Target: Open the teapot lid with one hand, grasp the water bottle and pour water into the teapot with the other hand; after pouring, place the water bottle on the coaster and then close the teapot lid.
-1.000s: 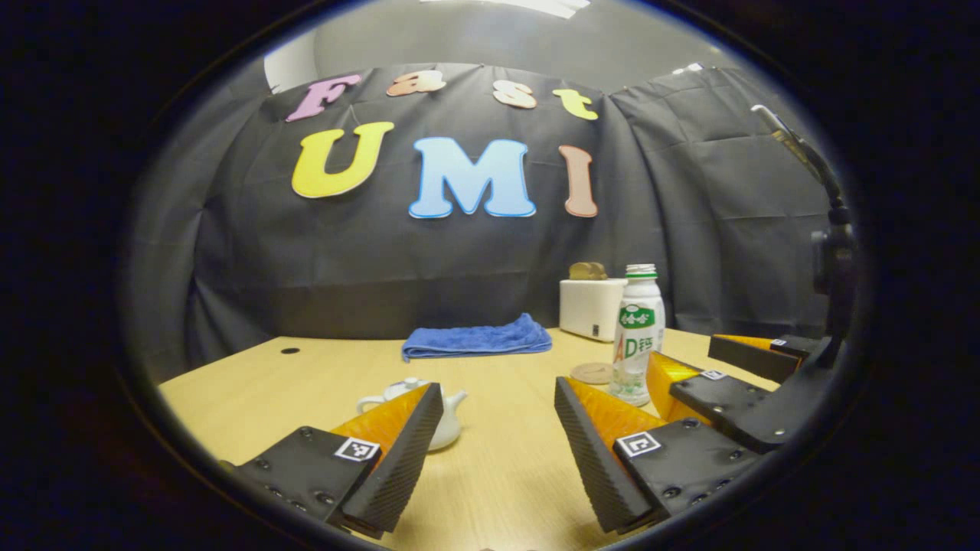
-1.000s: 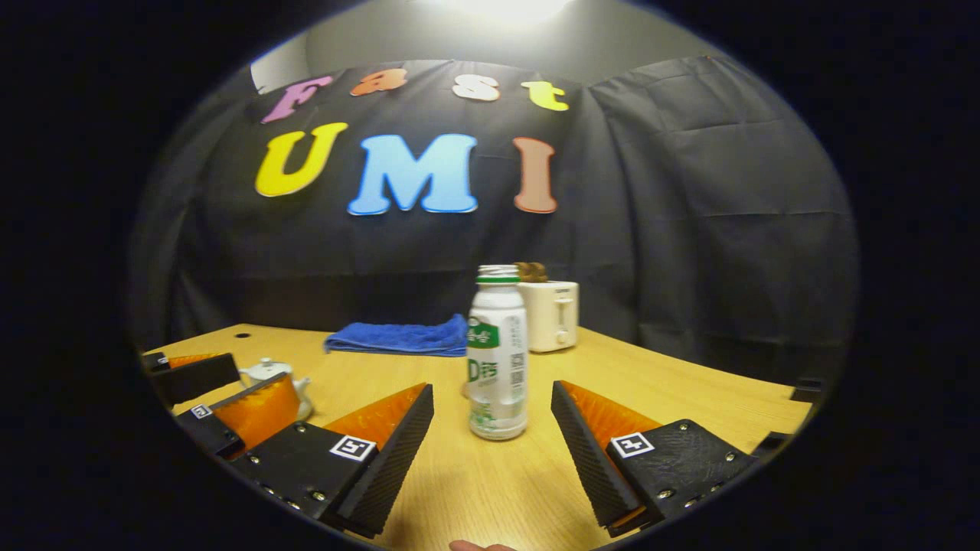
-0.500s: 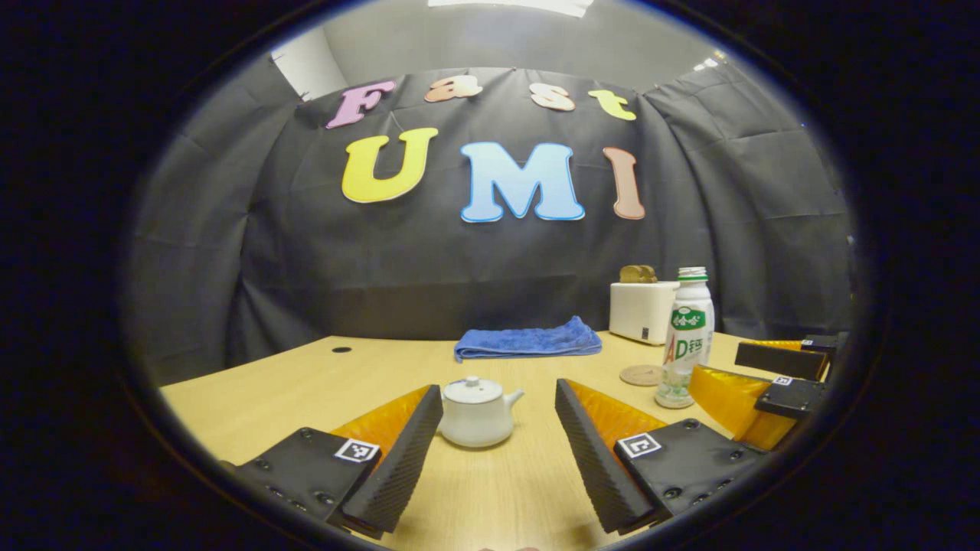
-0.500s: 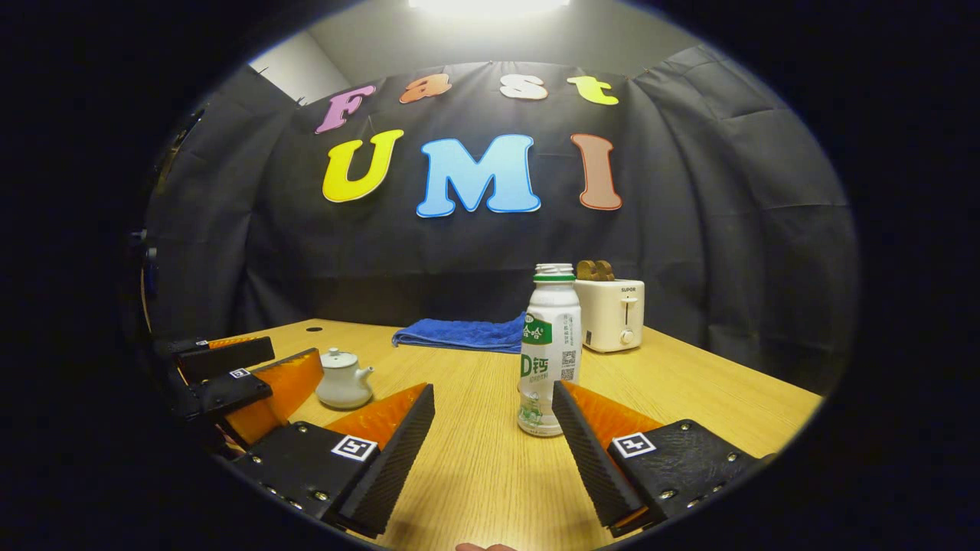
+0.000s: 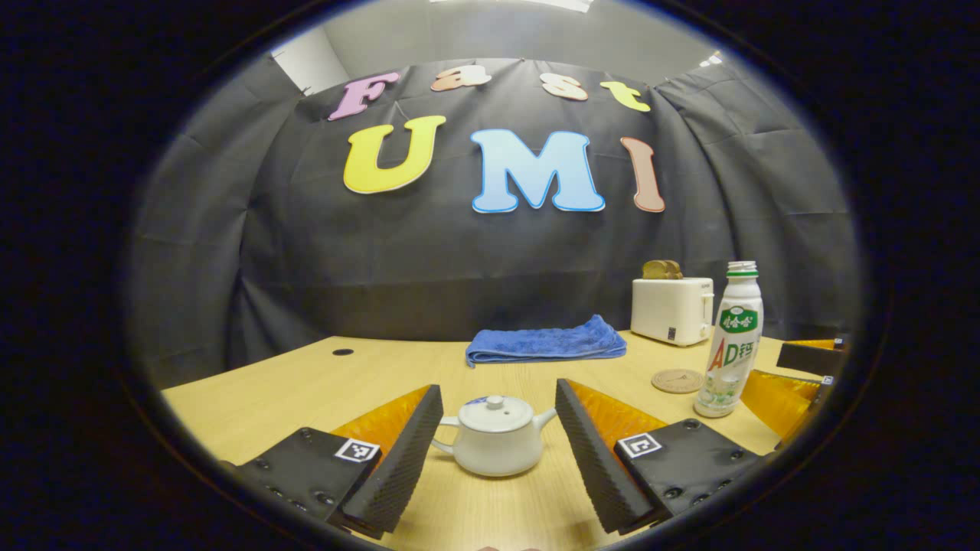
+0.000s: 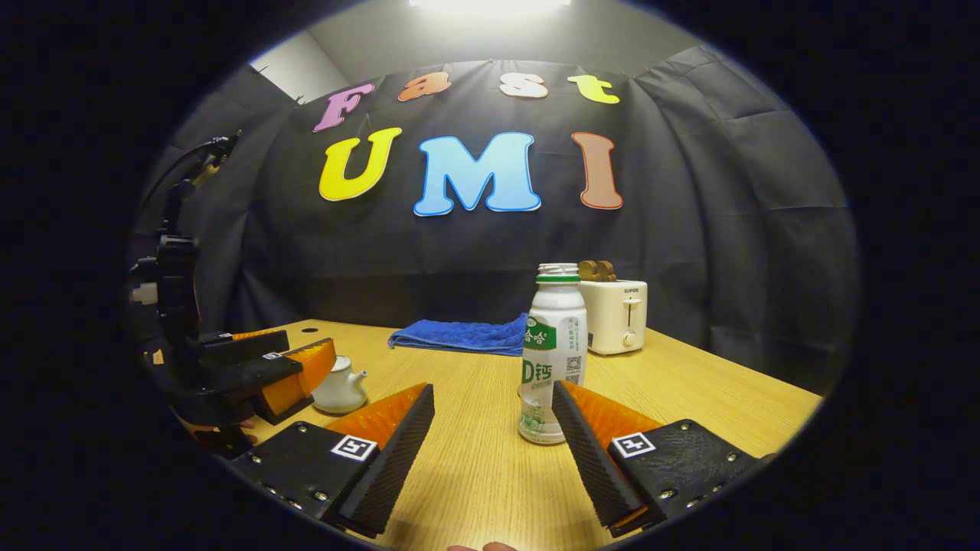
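A small white teapot (image 5: pixel 494 448) with its lid (image 5: pixel 495 413) on stands on the wooden table (image 5: pixel 306 383). My left gripper (image 5: pixel 498 392) is open, and the pot sits just ahead between its fingers, untouched. The same teapot (image 6: pixel 337 386) appears at the left of the right gripper view, partly behind the left gripper (image 6: pixel 268 363). A white water bottle (image 6: pixel 553 356) with a green label stands upright just beyond my open right gripper (image 6: pixel 492 390), close to the right finger. In the left gripper view the bottle (image 5: pixel 731 340) stands beside a round coaster (image 5: pixel 677 380), with the right gripper (image 5: pixel 796 375) near it.
A folded blue towel (image 5: pixel 545 343) lies at the back of the table. A white toaster (image 5: pixel 672 310) with toast in it stands at the back right, and the toaster (image 6: pixel 616 314) shows behind the bottle. A small dark hole (image 5: pixel 343 352) marks the tabletop at the far left.
The left gripper has come round to the teapot, which now sits centred between its fingers. The bottle has drifted from the middle toward the right finger in the right gripper view. Both stayed open.
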{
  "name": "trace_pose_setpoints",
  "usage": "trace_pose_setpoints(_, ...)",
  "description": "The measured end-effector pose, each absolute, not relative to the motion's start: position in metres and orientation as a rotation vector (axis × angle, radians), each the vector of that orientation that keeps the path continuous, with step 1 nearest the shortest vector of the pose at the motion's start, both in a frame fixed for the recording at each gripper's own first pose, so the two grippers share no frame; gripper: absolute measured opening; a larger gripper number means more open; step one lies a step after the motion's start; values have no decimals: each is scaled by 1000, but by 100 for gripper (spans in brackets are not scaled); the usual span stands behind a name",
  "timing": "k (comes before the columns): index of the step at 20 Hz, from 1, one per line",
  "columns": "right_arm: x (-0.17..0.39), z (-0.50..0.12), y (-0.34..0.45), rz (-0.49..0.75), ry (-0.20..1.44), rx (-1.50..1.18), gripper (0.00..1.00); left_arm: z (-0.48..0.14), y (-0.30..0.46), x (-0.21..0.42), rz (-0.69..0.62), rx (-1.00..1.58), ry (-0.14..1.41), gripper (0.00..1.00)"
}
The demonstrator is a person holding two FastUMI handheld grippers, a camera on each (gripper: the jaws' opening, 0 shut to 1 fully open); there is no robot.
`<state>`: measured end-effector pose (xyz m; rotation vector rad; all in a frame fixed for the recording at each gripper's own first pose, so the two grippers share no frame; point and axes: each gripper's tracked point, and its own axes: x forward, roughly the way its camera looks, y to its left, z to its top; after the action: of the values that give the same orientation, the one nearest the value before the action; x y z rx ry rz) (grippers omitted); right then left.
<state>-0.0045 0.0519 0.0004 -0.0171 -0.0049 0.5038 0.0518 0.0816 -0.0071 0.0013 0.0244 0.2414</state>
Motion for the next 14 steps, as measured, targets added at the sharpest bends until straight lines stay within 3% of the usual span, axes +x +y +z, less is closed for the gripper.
trace_pose_setpoints(9,-4,1,55,517,-6,-17,96,-12,87,85,217,5,70,99)
trace_pose_setpoints(13,-3,0,56,519,-3,-18,96,-23,92,98,213,-22,124,77)
trace_pose_setpoints(14,-4,1,56,521,-3,-18,96,-25,92,101,204,-30,140,77)
